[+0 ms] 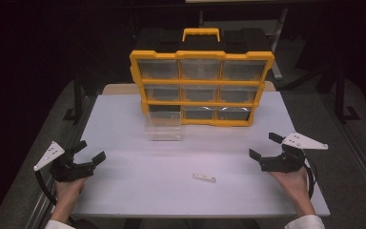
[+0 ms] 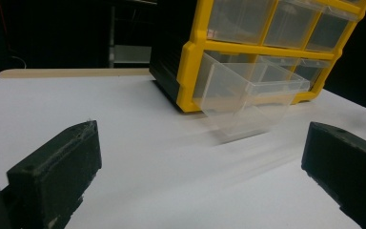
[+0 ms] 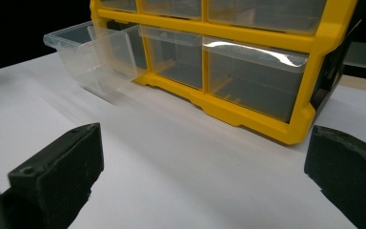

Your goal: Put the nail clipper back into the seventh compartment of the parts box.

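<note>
grippers: left (image 1: 89, 158) & right (image 1: 264, 145) both wide apart, empty | clear drawer (image 1: 163, 125) pulled out of yellow organizer (image 1: 201, 87) | small white piece (image 1: 204, 178) btwn grippers

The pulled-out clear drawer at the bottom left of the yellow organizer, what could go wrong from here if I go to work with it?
The clear drawer juts far out of the yellow organizer, so a push from the left gripper might tip or pull it free. The small white piece lies flat on the white table, thin and pale; the open right gripper could slide it away rather than pinch it. The organizer stands upright and may shift if shoved.
</note>
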A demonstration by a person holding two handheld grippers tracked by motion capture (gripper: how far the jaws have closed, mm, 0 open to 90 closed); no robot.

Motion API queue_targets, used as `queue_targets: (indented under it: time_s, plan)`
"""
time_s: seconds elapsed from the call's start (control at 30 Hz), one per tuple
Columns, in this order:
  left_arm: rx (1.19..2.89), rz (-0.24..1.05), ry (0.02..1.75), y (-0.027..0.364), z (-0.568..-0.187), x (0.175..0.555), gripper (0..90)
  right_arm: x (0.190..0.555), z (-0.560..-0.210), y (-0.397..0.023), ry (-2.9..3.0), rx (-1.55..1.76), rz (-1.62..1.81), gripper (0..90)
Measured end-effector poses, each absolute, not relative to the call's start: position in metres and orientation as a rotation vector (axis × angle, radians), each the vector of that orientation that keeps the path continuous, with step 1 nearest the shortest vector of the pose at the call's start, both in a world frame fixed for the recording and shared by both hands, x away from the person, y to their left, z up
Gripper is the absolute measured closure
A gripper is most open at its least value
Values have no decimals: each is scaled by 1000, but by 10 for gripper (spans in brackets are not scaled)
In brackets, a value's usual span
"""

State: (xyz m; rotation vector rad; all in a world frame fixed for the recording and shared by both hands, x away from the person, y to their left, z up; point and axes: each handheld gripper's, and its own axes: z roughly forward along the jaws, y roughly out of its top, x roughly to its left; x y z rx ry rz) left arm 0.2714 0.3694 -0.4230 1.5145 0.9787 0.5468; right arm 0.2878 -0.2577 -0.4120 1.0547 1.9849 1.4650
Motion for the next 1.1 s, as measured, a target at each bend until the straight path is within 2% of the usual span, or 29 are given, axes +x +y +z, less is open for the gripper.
queue_targets:
  time_s: [0.57, 1.1]
  plan:
    - [1539, 537, 979, 366, -425, 272, 0, 290, -416, -248, 2056, 1071, 1451, 0]
    - [1550, 527, 978, 365, -426, 272, 0, 297, -404, -232, 2135, 1040, 1400, 0]
